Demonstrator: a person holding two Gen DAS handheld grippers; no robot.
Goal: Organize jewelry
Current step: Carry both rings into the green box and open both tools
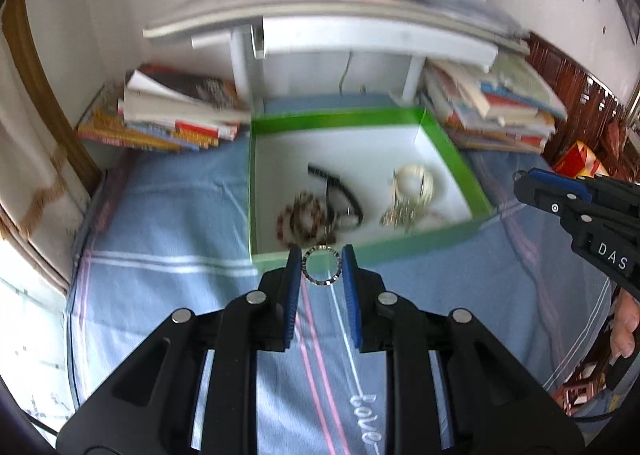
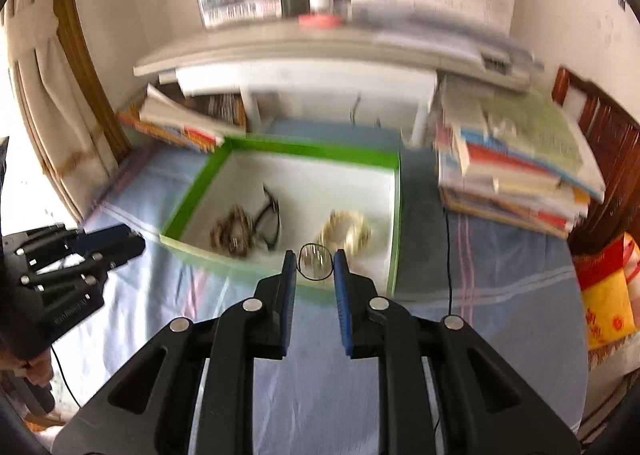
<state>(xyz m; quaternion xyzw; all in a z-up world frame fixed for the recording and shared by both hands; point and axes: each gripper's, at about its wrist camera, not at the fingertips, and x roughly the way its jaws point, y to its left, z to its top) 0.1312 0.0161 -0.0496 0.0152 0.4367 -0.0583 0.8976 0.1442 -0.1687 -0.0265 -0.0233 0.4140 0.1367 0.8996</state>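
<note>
My left gripper (image 1: 322, 255) is shut on a small silver ring with a studded rim (image 1: 320, 282), held in the air in front of the near wall of a green box (image 1: 332, 119). My right gripper (image 2: 314, 257) is shut on a thin dark ring (image 2: 314, 279) above the same green box (image 2: 312, 149). On the box's white floor lie a black band (image 1: 336, 183), brown beaded bracelets (image 1: 302, 217) and cream-gold bangles (image 1: 414, 183). Each view also shows the other gripper from the side: the right gripper (image 1: 520, 179) and the left gripper (image 2: 138, 245).
The box sits on a blue striped cloth (image 1: 180, 215). Stacks of books stand to its left (image 1: 168, 115) and right (image 1: 496, 103), with a white shelf riser (image 1: 320, 35) behind. A yellow and red bag (image 2: 604, 295) lies at the far right.
</note>
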